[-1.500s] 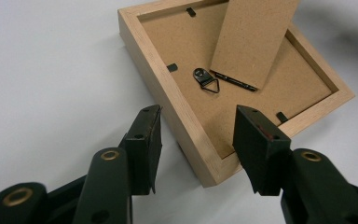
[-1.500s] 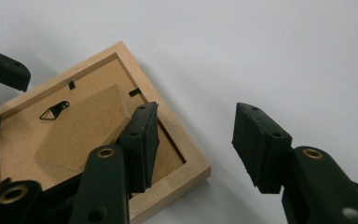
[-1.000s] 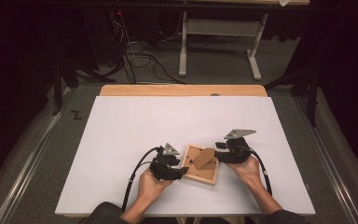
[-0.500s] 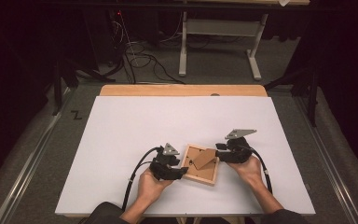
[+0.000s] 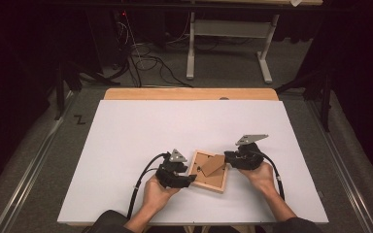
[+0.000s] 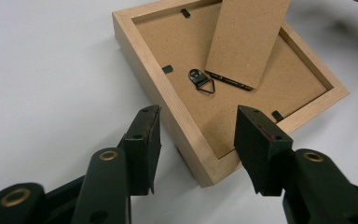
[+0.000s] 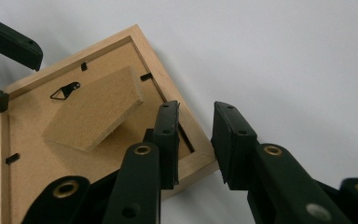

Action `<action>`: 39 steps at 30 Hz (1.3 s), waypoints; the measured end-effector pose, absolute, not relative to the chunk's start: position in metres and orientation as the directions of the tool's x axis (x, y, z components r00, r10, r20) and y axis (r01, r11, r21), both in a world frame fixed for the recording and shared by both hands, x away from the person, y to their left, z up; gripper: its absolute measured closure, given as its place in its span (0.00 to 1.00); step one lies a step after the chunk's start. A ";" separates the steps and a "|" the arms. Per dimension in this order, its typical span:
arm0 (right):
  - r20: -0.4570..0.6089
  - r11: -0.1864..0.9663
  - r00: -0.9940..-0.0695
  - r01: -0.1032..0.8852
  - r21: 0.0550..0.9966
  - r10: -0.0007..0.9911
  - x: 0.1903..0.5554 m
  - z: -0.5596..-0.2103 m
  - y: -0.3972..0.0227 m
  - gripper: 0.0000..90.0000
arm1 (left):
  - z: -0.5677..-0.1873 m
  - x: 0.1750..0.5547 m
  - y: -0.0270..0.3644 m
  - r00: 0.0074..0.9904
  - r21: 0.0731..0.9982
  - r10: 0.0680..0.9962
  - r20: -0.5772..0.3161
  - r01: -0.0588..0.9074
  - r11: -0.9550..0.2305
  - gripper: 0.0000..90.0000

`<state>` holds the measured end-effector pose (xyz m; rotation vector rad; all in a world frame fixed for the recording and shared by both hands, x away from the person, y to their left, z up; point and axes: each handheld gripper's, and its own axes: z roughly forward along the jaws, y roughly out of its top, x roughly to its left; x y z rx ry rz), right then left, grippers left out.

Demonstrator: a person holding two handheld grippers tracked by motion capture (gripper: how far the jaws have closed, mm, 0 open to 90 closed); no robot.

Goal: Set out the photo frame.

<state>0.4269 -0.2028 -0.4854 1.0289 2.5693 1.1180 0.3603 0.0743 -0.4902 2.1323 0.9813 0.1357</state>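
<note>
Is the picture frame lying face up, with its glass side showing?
No. The picture frame lies back side up, showing its fibreboard backing, hanging ring and raised easel stand.

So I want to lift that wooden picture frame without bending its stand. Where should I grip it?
Grip the picture frame by a raised wooden side rail near a corner, coming from outside, one jaw inside the recess, as the right gripper straddles it. It lies face down; avoid the propped-up stand.
</note>
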 end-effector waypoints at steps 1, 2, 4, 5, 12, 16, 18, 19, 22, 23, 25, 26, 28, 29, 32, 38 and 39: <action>0.117 0.488 -0.755 0.526 0.697 0.646 0.427 -0.485 -0.203 0.81 | -0.490 0.360 0.075 0.700 0.684 0.684 -0.206 0.603 -0.411 0.56; 0.117 0.488 -0.755 0.526 0.697 0.646 0.427 -0.485 -0.203 0.81 | -0.490 0.360 0.075 0.702 0.684 0.682 -0.207 0.602 -0.412 0.56; 0.118 0.490 -0.755 0.527 0.694 0.645 0.427 -0.485 -0.205 0.84 | -0.489 0.359 0.075 0.701 0.684 0.682 -0.208 0.603 -0.411 0.55; 0.118 0.490 -0.755 0.527 0.694 0.645 0.427 -0.485 -0.205 0.84 | -0.489 0.359 0.075 0.702 0.684 0.681 -0.207 0.601 -0.412 0.55; 0.118 0.495 -0.753 0.533 0.686 0.647 0.426 -0.484 -0.206 0.87 | -0.487 0.358 0.077 0.704 0.699 0.684 -0.189 0.586 -0.410 0.54; 0.120 0.491 -0.754 0.531 0.691 0.646 0.426 -0.485 -0.210 0.89 | -0.486 0.357 0.079 0.702 0.701 0.689 -0.182 0.583 -0.410 0.52; 0.122 0.490 -0.753 0.533 0.689 0.647 0.425 -0.485 -0.210 0.89 | -0.486 0.358 0.079 0.704 0.703 0.686 -0.187 0.583 -0.407 0.52; 0.122 0.490 -0.753 0.533 0.689 0.647 0.425 -0.485 -0.210 0.89 | -0.486 0.358 0.079 0.704 0.702 0.685 -0.186 0.583 -0.408 0.52; 0.123 0.489 -0.752 0.535 0.689 0.648 0.425 -0.485 -0.210 0.89 | -0.487 0.358 0.079 0.707 0.700 0.682 -0.187 0.583 -0.413 0.51; 0.126 0.487 -0.751 0.536 0.690 0.649 0.425 -0.485 -0.210 0.89 | -0.487 0.358 0.079 0.707 0.700 0.682 -0.187 0.583 -0.413 0.51; 0.132 0.484 -0.752 0.536 0.692 0.645 0.426 -0.486 -0.211 0.89 | -0.487 0.358 0.080 0.713 0.701 0.676 -0.186 0.578 -0.417 0.50; 0.134 0.483 -0.751 0.538 0.691 0.646 0.426 -0.486 -0.211 0.90 | -0.486 0.358 0.080 0.713 0.704 0.676 -0.185 0.576 -0.415 0.49; 0.142 0.477 -0.747 0.546 0.689 0.649 0.426 -0.486 -0.211 0.90 | -0.486 0.358 0.081 0.715 0.706 0.674 -0.187 0.575 -0.414 0.49; 0.143 0.477 -0.747 0.546 0.689 0.649 0.426 -0.486 -0.211 0.90 | -0.486 0.358 0.081 0.714 0.706 0.675 -0.188 0.576 -0.412 0.48; 0.146 0.476 -0.747 0.548 0.688 0.649 0.426 -0.486 -0.212 0.90 | -0.486 0.359 0.082 0.715 0.705 0.675 -0.184 0.574 -0.416 0.48; 0.153 0.471 -0.746 0.550 0.690 0.648 0.428 -0.487 -0.213 0.90 | -0.486 0.359 0.082 0.714 0.700 0.676 -0.180 0.576 -0.422 0.45; 0.153 0.471 -0.747 0.549 0.690 0.647 0.428 -0.487 -0.213 0.90 | -0.486 0.360 0.082 0.715 0.700 0.676 -0.179 0.575 -0.423 0.44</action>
